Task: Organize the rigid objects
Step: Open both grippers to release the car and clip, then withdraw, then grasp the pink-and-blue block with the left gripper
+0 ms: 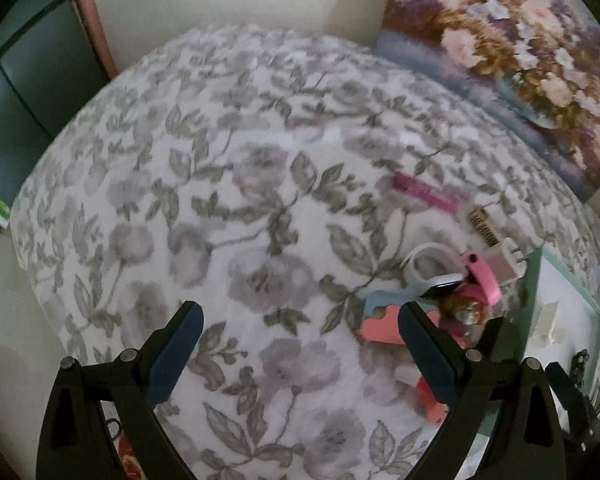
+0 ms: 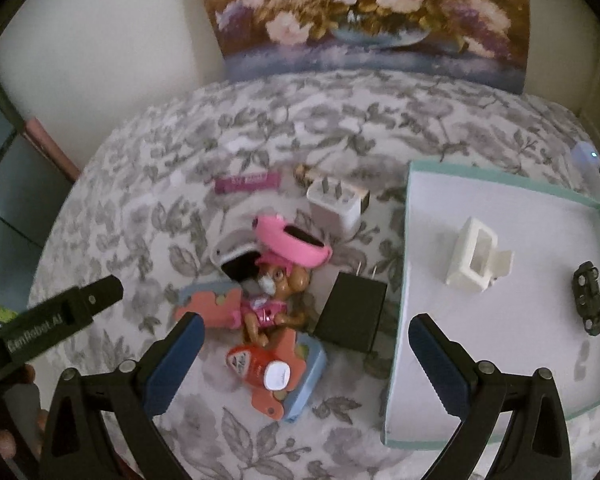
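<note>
We see each gripper, left gripper and right gripper, built from black triangular-cutout arms with silver pivot screws and blue ridged finger pads. White "GenRobot.AI" lettering marks the left gripper's side.

Left wrist view is soft all over: the floral cloth smears at the upper edge, and the magenta stick carries lettering too blurred to read. The toy pile at lower right sits partly behind the near finger, and the teal-rimmed tray runs off the right edge. In the right wrist view the flower painting is cut by the top edge, the puppy figure covers part of the white case, and the tiny dark car shows no detail.
</note>
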{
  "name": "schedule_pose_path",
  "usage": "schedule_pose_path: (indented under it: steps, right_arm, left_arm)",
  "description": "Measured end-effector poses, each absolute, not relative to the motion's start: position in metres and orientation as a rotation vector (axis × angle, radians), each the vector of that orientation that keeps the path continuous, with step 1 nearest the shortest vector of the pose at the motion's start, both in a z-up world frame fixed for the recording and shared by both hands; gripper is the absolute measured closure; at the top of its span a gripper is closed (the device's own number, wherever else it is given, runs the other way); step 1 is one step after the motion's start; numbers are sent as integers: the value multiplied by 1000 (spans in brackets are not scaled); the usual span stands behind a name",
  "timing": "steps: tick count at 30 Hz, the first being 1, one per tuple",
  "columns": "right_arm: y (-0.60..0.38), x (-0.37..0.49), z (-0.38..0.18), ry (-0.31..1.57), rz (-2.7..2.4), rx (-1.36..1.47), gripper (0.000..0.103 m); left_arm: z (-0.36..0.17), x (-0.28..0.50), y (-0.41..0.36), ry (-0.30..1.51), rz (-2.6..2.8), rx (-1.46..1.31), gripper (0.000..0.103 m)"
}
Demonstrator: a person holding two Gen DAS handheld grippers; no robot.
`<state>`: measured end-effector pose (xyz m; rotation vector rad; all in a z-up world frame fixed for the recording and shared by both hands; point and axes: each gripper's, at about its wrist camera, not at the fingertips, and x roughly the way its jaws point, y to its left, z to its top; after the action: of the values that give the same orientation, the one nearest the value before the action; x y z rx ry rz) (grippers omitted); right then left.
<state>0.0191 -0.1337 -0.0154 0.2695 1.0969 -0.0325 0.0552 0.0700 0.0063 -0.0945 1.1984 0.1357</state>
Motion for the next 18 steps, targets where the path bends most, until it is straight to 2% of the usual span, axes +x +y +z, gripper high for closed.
schedule_pose_path:
  steps: [7,18]
  right_arm:
    - [-121,21,-33,1171,7,260,0]
    - [-151,19,-30,1178,-114,269,0]
  left_arm:
    - [-18,62,74,1279,128,-110,5]
    - [-41,74,36,1345,-33,-44,5]
